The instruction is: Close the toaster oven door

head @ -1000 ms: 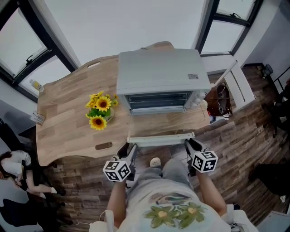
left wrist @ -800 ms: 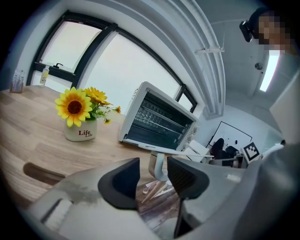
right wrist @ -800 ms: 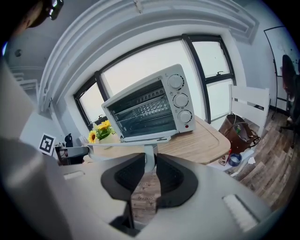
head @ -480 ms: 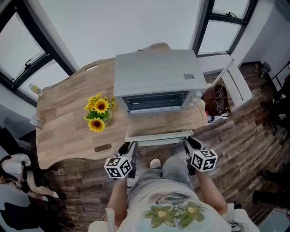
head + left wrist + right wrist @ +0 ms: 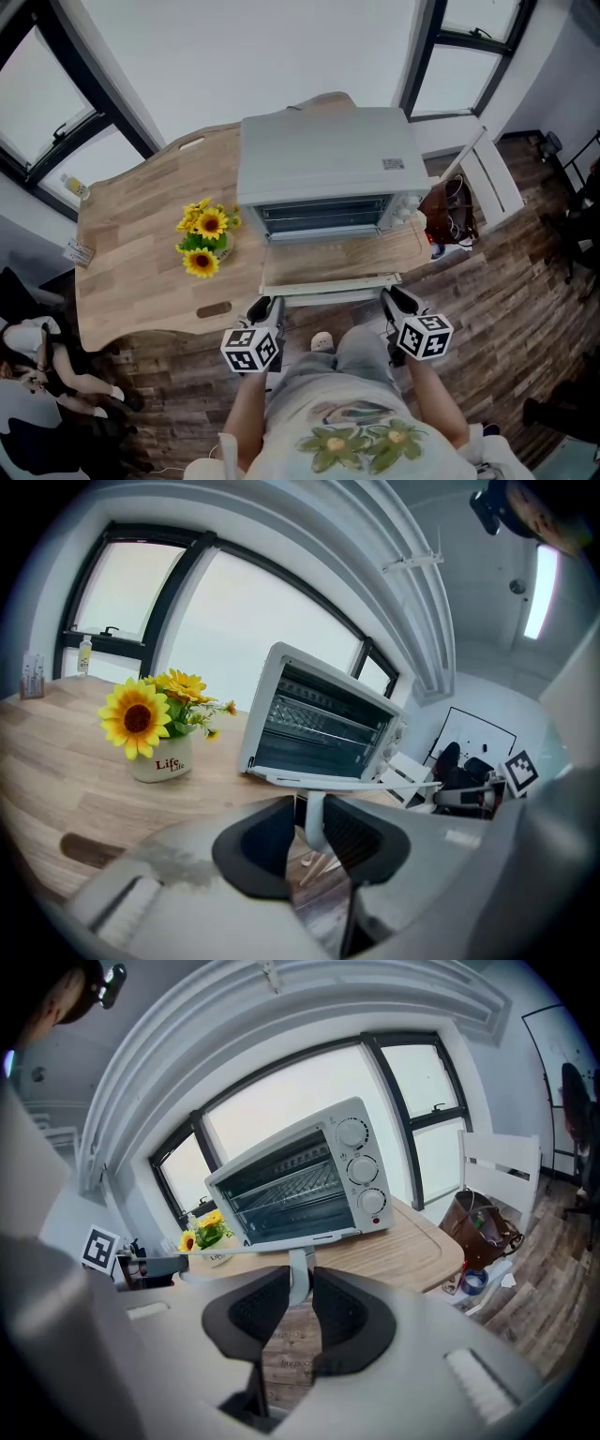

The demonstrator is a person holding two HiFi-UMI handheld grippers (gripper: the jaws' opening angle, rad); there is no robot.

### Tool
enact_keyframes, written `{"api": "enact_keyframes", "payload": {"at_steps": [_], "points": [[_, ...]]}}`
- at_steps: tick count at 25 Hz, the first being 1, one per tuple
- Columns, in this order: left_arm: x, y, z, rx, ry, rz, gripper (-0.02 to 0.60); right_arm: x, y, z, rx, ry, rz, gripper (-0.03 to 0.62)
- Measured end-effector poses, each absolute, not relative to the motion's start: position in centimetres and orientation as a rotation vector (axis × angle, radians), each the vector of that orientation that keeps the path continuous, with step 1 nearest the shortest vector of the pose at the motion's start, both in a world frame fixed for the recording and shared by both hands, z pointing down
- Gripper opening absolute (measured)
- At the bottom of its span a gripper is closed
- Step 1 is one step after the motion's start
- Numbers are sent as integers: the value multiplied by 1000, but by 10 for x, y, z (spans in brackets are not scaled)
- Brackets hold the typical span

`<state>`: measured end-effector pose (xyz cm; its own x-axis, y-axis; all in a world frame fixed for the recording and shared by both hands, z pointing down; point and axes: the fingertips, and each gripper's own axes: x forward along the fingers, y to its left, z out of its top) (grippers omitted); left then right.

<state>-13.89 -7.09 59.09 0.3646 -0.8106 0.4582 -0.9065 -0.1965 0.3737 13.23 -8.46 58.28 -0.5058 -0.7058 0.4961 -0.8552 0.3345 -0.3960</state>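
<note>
Closing around the left post of the door handle point(image 5: 315, 803), the left tongs point(image 5: 314, 822) have that post between their pads: one pad sits against it, and a thin dark gap shows at the other, so the clamp is not yet made. The right tongs point(image 5: 300, 1297) are clenched on the handle's right post point(image 5: 299, 1274), both pads pressed flat to it. From the head view, the left tongs point(image 5: 266, 309) and the right tongs point(image 5: 397, 300) sit at the two ends of the handle point(image 5: 333, 298), just off the near edge of the counter point(image 5: 141, 253).

The door point(image 5: 328, 281) is fully down and lies flat and level in front of the toaster oven point(image 5: 323, 155), with the counter's wood showing through its glass. The oven's mouth stands open, a wire rack point(image 5: 281, 1185) visible inside, and three knobs point(image 5: 361, 1166) run down its right-hand panel. The oven stands at the back of the counter, towards its right side.

Left of the oven, apart from it, yellow sunflowers point(image 5: 204, 234) stand in a small white pot point(image 5: 161, 761). Beyond the counter's right end are a white chair point(image 5: 502, 1171) and a brown bag point(image 5: 483, 1222) on the wooden floor point(image 5: 497, 309).
</note>
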Motion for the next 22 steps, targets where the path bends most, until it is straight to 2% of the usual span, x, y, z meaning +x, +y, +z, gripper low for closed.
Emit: {"api": "enact_keyframes", "payload": {"at_steps": [22], "points": [[-141, -80, 578, 2031, -1463, 216, 107, 131, -93, 569, 1462, -2354, 906, 83]]}}
